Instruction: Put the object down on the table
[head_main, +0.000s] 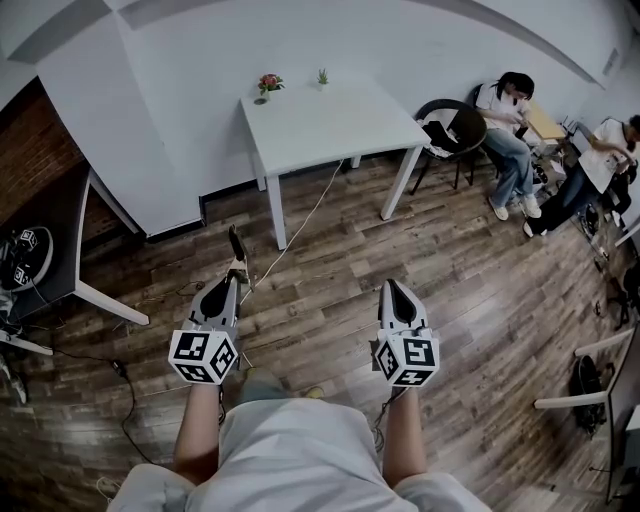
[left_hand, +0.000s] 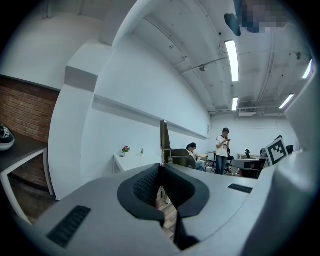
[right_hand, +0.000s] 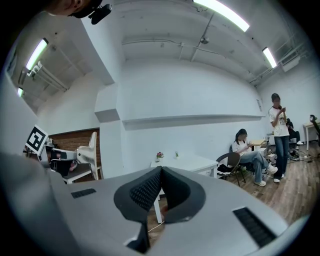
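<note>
Pads of my left gripper (head_main: 234, 278) pinch a thin, stiff, light blade (left_hand: 163, 135), perhaps a scraper, by its base, pointing twelve o'clock; my right gripper (head_main: 393, 287) is clenched, empty.

head view: is looking steeply down, left gripper (head_main: 229, 282) and right gripper (head_main: 391, 288) close below | gripper views: are looking level along their jaws toward the far table (left_hand: 128, 161) | shared: all three are catching table, seated person (right_hand: 246, 150)
</note>
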